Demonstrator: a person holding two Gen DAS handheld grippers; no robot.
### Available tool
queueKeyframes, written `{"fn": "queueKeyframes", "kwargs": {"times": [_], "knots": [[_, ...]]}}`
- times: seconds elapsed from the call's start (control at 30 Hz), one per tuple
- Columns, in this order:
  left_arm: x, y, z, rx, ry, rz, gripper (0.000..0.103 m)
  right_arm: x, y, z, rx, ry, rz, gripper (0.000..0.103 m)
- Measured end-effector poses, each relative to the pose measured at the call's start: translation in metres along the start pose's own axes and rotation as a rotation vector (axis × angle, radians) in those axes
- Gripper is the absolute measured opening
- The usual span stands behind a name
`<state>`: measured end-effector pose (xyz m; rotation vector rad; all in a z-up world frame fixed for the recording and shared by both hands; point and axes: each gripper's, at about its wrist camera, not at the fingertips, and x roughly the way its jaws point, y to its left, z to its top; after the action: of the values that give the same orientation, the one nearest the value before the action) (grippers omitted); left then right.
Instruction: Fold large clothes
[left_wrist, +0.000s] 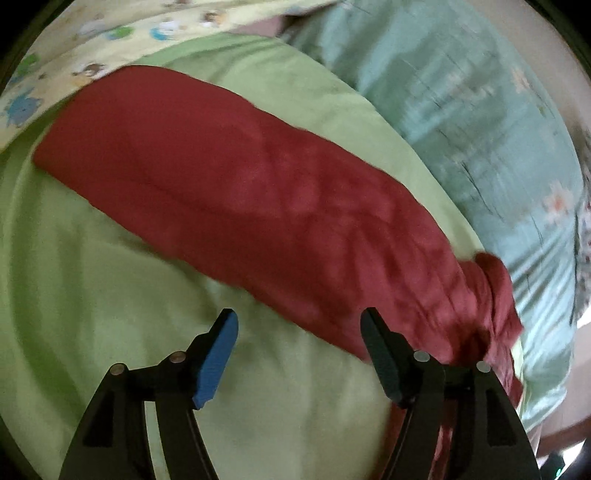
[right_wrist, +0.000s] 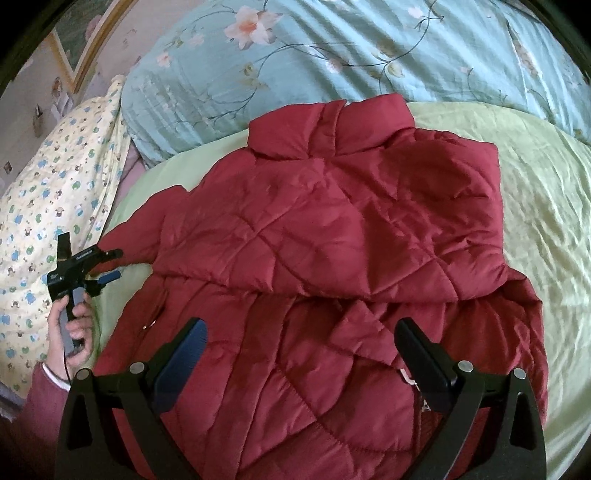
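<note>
A dark red quilted jacket (right_wrist: 332, 236) lies on a light green sheet (right_wrist: 546, 206), collar toward the far side, with one sleeve folded across its body. In the left wrist view its other sleeve (left_wrist: 236, 192) stretches diagonally over the sheet. My left gripper (left_wrist: 299, 354) is open and empty just above the sheet beside that sleeve; it also shows in the right wrist view (right_wrist: 112, 264) at the sleeve's cuff. My right gripper (right_wrist: 299, 354) is open and empty, hovering over the jacket's lower body.
A pale blue floral quilt (right_wrist: 332, 55) lies along the far side of the bed. A yellow cartoon-print pillow (right_wrist: 55, 192) sits at the left. A wall with a framed picture (right_wrist: 85, 48) stands behind it.
</note>
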<state>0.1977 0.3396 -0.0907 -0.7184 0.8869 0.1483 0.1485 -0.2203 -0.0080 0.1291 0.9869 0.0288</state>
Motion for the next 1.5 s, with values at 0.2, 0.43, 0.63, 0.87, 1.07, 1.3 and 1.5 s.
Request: {"fn": "queueKeyframes", "kwargs": {"times": [0.2,0.43,0.63,0.87,1.07,1.3,1.5], "knots": [[0.0,0.031,0.024,-0.071,-0.049,0.039,0.069,0.001,0.002,-0.005,-0.006,0.0,-0.008,0.101],[0.004,0.039,0.046,-0.099,-0.082,0.063,0.058,0.003,0.002,-0.007,-0.01,0.002,-0.012,0.101],[-0.01,0.029,0.053,-0.064,-0.137,0.028,0.019,0.005,-0.003,-0.009,0.002,0.002,-0.015,0.101],[-0.045,-0.009,0.035,0.057,-0.203,-0.033,0.01,0.006,-0.004,-0.01,0.01,-0.002,-0.009,0.101],[-0.064,-0.058,0.005,0.184,-0.22,-0.116,0.009,0.005,-0.005,-0.01,0.012,-0.004,-0.004,0.101],[-0.08,-0.11,-0.034,0.343,-0.21,-0.214,0.008,0.001,-0.012,-0.007,0.047,-0.011,0.005,0.101],[-0.074,-0.152,-0.069,0.488,-0.165,-0.279,0.009,-0.003,-0.015,-0.007,0.065,-0.024,0.011,0.101]]}}
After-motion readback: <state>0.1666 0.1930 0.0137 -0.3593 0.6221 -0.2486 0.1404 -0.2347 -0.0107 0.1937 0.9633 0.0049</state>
